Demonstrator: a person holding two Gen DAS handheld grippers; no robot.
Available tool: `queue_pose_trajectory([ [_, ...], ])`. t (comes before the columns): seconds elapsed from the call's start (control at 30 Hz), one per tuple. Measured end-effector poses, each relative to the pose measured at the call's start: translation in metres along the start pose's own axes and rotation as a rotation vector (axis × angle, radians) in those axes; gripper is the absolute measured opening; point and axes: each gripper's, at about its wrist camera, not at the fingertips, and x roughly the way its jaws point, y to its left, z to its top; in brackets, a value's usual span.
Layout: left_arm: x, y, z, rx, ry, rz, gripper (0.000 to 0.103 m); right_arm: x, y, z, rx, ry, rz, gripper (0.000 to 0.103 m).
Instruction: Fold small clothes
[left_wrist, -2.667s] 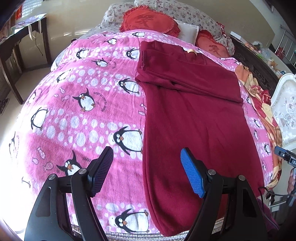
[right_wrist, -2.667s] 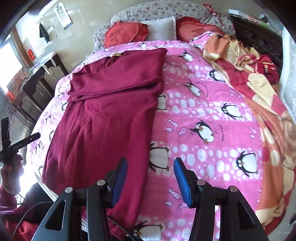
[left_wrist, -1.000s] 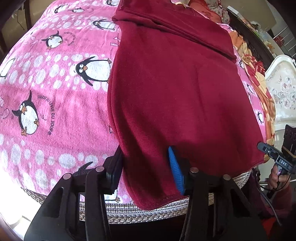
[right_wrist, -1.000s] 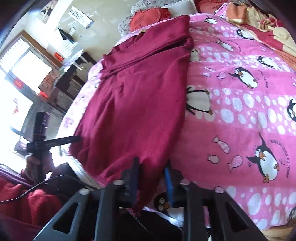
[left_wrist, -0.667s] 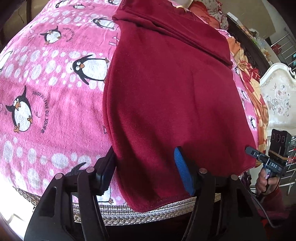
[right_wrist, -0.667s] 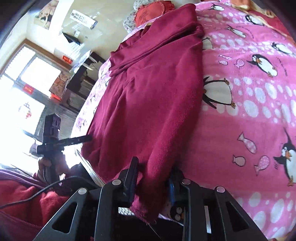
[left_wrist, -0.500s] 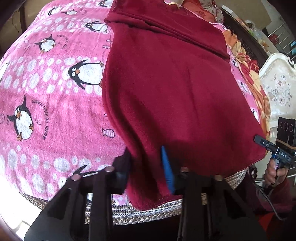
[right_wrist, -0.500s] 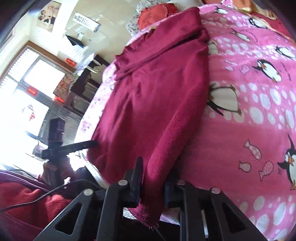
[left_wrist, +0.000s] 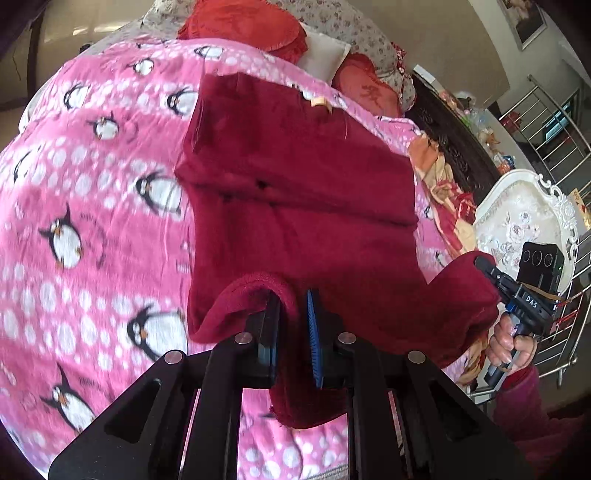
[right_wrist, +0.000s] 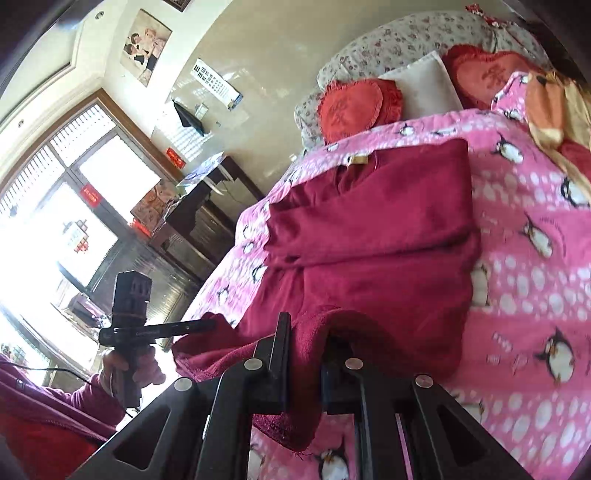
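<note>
A dark red fleece garment (left_wrist: 295, 184) lies on a pink penguin blanket (left_wrist: 74, 206), its far end folded over itself. My left gripper (left_wrist: 293, 325) is shut on the left corner of the garment's near hem and holds it lifted above the bed. My right gripper (right_wrist: 306, 354) is shut on the right corner of the same hem (right_wrist: 306, 369), also lifted. The right gripper shows in the left wrist view (left_wrist: 517, 295), the left gripper in the right wrist view (right_wrist: 159, 328). The hem sags between them.
Red heart cushions (left_wrist: 243, 26) and a white pillow (right_wrist: 424, 85) lie at the bed's head. A crumpled orange-red quilt (left_wrist: 439, 184) lies along the right side. A white carved chair (left_wrist: 524, 214) stands right of the bed, a dark desk (right_wrist: 207, 206) left.
Both grippers closed on the near hem corners and lifted them off the bed's edge, carrying the hem up and toward the far folded end.
</note>
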Motion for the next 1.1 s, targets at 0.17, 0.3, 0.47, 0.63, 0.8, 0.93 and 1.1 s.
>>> queue_pose_trajectory([
  [0.17,0.019,-0.002,0.069,0.045,-0.078,0.029,0.011,0.023,-0.024,0.061,0.027,-0.083,-0.046,0.01],
  [0.3,0.039,0.005,0.124,0.024,-0.125,0.055,0.011,0.045,-0.048,0.11,0.054,-0.127,-0.096,0.01],
  [0.47,0.065,0.021,0.171,-0.01,-0.119,0.089,0.011,0.076,-0.085,0.164,0.108,-0.148,-0.159,0.01],
  [0.63,0.065,0.049,0.193,-0.131,-0.097,0.062,0.04,0.107,-0.133,0.187,0.278,-0.086,-0.182,0.042],
  [0.8,0.025,0.058,0.199,-0.129,-0.227,0.07,0.075,0.061,-0.134,0.188,0.315,-0.245,-0.164,0.062],
  [0.93,0.023,0.043,0.189,-0.037,-0.23,0.122,0.075,0.045,-0.106,0.181,0.189,-0.234,-0.171,0.061],
  [1.1,0.056,0.021,0.177,0.066,-0.182,0.181,0.075,0.09,-0.065,0.172,-0.028,-0.09,-0.274,0.053],
])
